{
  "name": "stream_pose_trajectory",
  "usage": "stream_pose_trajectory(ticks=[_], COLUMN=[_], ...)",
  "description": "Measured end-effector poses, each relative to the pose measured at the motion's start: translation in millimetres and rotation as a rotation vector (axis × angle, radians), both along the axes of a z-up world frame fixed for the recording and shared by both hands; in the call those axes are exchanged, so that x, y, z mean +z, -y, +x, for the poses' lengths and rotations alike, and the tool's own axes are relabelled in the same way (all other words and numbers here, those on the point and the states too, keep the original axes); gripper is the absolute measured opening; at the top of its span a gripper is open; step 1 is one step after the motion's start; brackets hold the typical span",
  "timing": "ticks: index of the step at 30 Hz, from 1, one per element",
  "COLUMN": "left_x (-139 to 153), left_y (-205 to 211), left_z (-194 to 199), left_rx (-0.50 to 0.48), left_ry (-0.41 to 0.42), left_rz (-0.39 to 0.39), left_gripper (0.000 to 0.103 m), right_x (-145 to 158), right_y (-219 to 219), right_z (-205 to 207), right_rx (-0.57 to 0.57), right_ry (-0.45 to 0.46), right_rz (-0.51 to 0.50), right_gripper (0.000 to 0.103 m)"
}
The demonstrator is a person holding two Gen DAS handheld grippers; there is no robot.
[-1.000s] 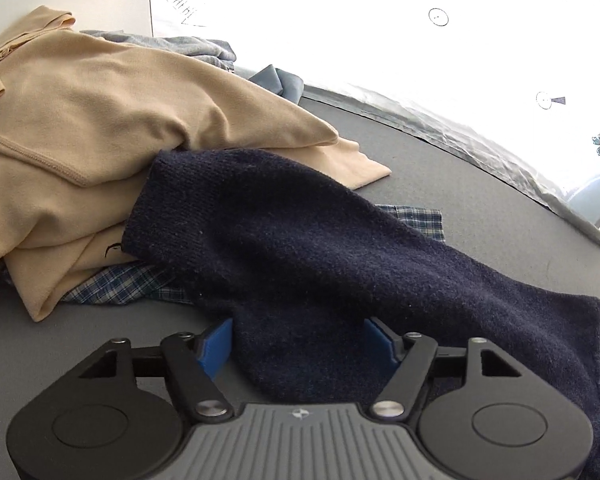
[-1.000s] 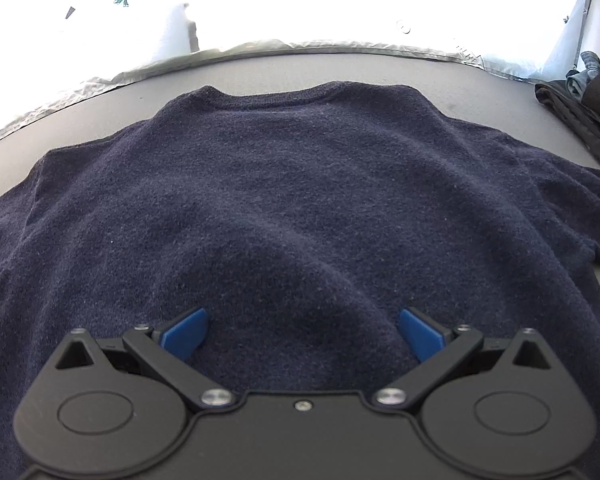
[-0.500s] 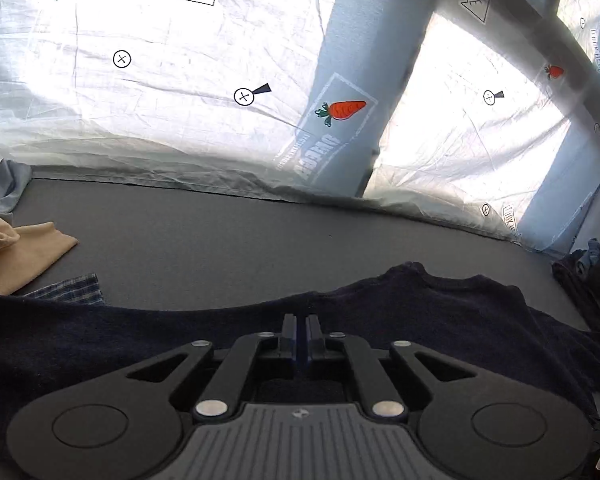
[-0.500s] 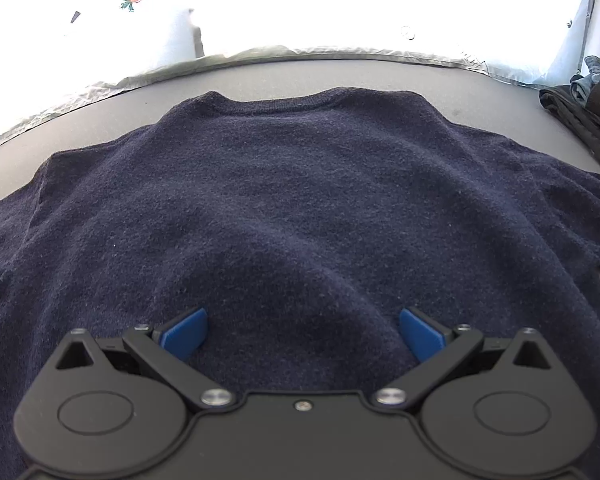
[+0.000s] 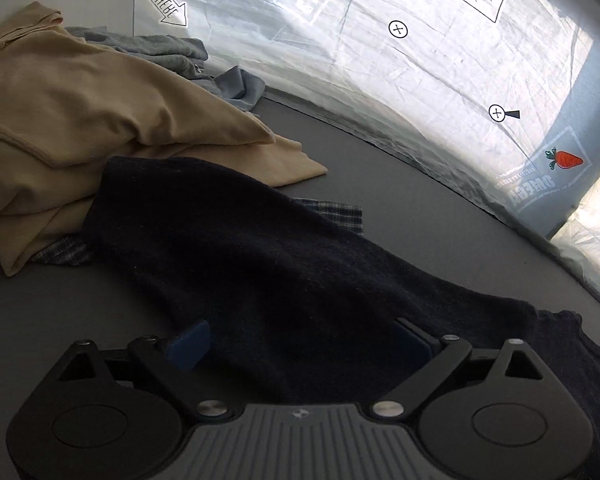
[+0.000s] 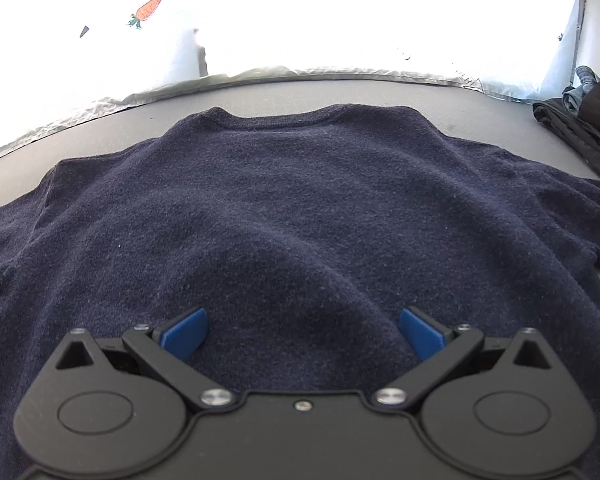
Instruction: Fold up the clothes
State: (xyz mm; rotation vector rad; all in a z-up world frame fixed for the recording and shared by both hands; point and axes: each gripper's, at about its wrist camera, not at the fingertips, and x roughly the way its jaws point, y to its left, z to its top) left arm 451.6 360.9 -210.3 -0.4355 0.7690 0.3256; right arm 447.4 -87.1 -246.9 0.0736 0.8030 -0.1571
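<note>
Tabletop (image 6: 480, 112): navy sweater (image 6: 300, 208) lies spread flat, neckline far side, sleeve (image 5: 260, 248) extended onto tan garment pile (image 5: 100, 112). No fold made yet; all folds remain. Left claw (image 5: 300, 344) and right claw (image 6: 302, 332): jaws apart, gripping nothing, over sweater.

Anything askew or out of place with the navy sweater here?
Yes. The navy sweater lies spread flat, but its sleeve runs onto the unfolded pile, overlapping the tan shirt and a plaid garment. Both hand-held grippers are open.
</note>
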Motion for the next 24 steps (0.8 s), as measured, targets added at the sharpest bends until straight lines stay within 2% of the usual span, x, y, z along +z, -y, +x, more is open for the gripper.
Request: stream_pose_trajectory(ticks=[4, 7, 8, 9, 10, 11, 12, 16, 20, 22, 24], left_x=[-7.8, -12.7, -14.5, -15.8, -15.3, -13.5, -10.8, 24.9, 63.2, 70.9, 67.2], left_y=[-41.3, -52.7, -53.9, -54.6, -52.9, -49.2, -45.0, 1.0, 76.8, 122.0, 160.0], left_z=[-4.7, 3.1, 6.5, 9.3, 11.7, 14.8, 17.7, 29.0, 40.6, 45.4, 47.0], left_rx=[0.135, 0.130, 0.119, 0.109, 0.103, 0.098, 0.088, -0.061, -0.342, -0.504, -0.626], left_ry=[-0.004, 0.010, 0.011, 0.008, 0.003, 0.007, 0.015, 0.145, 0.271, 0.297, 0.285], left_rz=[0.002, 0.015, 0.016, 0.019, 0.029, 0.041, 0.049, 0.051, 0.016, -0.033, -0.072], left_gripper=[0.096, 0.091, 0.079, 0.060, 0.048, 0.021, 0.006, 0.007, 0.006, 0.007, 0.015], right_x=[-3.0, -2.8, -2.9, -3.0, -3.2, -3.2, -2.9, -2.9, -3.2, -3.1, -2.8], right_y=[-0.6, -0.7, -0.8, -1.2, -1.5, -1.2, -1.4, -2.1, -1.7, -1.5, -1.2], right_z=[-5.2, -5.3, -5.1, -5.0, -4.9, -4.5, -3.4, -2.4, -3.9, -3.9, -3.7], right_rx=[0.001, -0.002, -0.003, -0.004, -0.006, -0.010, -0.015, -0.034, -0.033, -0.032, -0.029], right_ry=[0.043, 0.047, 0.047, 0.048, 0.048, 0.046, 0.042, 0.043, 0.053, 0.053, 0.051], right_rz=[-0.009, -0.011, -0.011, -0.012, -0.011, -0.009, -0.007, -0.005, -0.006, -0.005, -0.004], right_gripper=[0.103, 0.103, 0.103, 0.103, 0.103, 0.103, 0.103, 0.103, 0.103, 0.103, 0.103])
